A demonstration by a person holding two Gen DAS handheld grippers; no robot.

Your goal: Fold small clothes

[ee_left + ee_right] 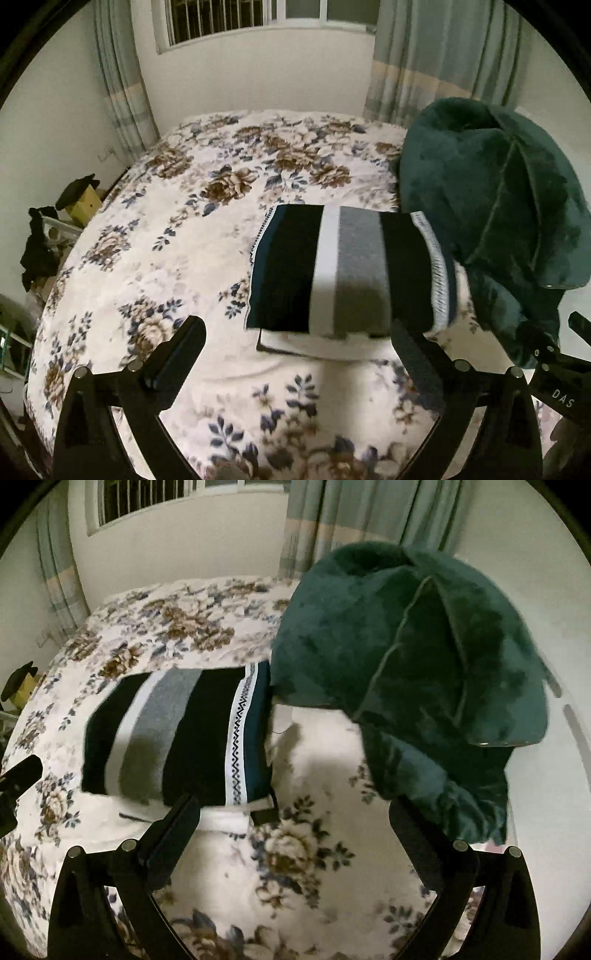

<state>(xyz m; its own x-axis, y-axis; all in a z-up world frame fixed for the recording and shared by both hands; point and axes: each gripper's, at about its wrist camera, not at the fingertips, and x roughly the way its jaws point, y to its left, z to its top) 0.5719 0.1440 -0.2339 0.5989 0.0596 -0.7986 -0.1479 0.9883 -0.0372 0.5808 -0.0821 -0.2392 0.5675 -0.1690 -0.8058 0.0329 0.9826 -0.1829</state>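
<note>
Left wrist view has the left tongs (pixel 299 354) spread wide with nothing between the fingers, hanging above a bed (pixel 155 229) covered in a floral blanket. Right past the fingertips sits the folded striped garment (pixel 343 269), a neat rectangle with black, white and grey bands and a zigzag-trimmed edge, lying flat on the blanket. A bit of white fabric (pixel 325 345) peeks out from under its near edge. Just to its right is a dark green plush garment (pixel 491 206), bunched up in a heap, edge touching or overlapping the striped one, hard to say which.

Right wrist view shows the right tongs (pixel 295 819) also spread wide and empty, over the same bed. The striped piece is off to the left there, the green heap up and to the right. Window (pixel 258 18) and curtains (pixel 424 55) at the back wall.
</note>
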